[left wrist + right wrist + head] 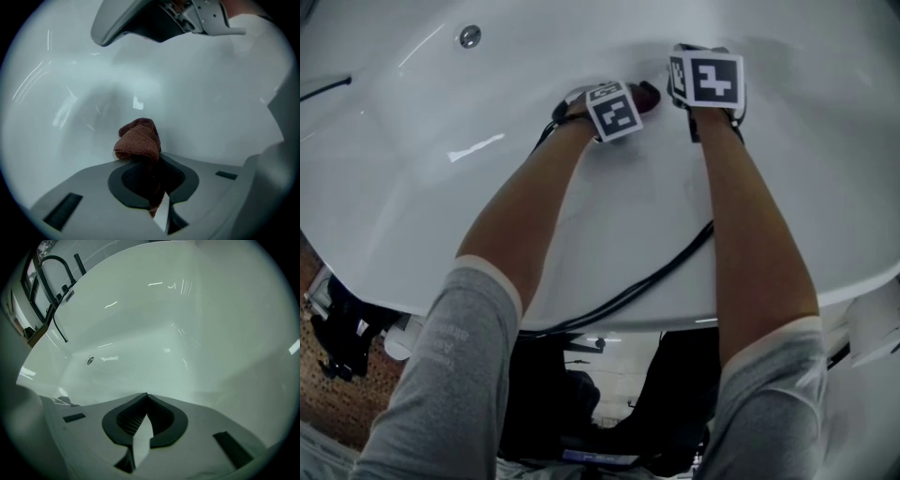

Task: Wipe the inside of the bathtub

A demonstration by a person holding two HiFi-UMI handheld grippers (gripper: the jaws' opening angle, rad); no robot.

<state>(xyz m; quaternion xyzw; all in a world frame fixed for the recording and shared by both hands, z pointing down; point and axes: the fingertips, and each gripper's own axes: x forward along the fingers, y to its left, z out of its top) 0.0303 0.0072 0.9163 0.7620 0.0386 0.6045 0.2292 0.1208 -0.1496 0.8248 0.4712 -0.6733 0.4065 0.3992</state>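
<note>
Both arms reach down into the white bathtub. My left gripper is shut on a brown cloth. The cloth bunches out past the jaw tips and sits close against the tub wall. A little of the cloth shows red-brown beside the left marker cube in the head view. My right gripper hangs just to the right of it, and the gripper is shut with nothing between its jaws. It faces along the tub's inside.
A round metal overflow fitting sits on the far tub wall, also visible as the fitting in the right gripper view. A black faucet stands at the tub's far end. Black cables run over the near rim.
</note>
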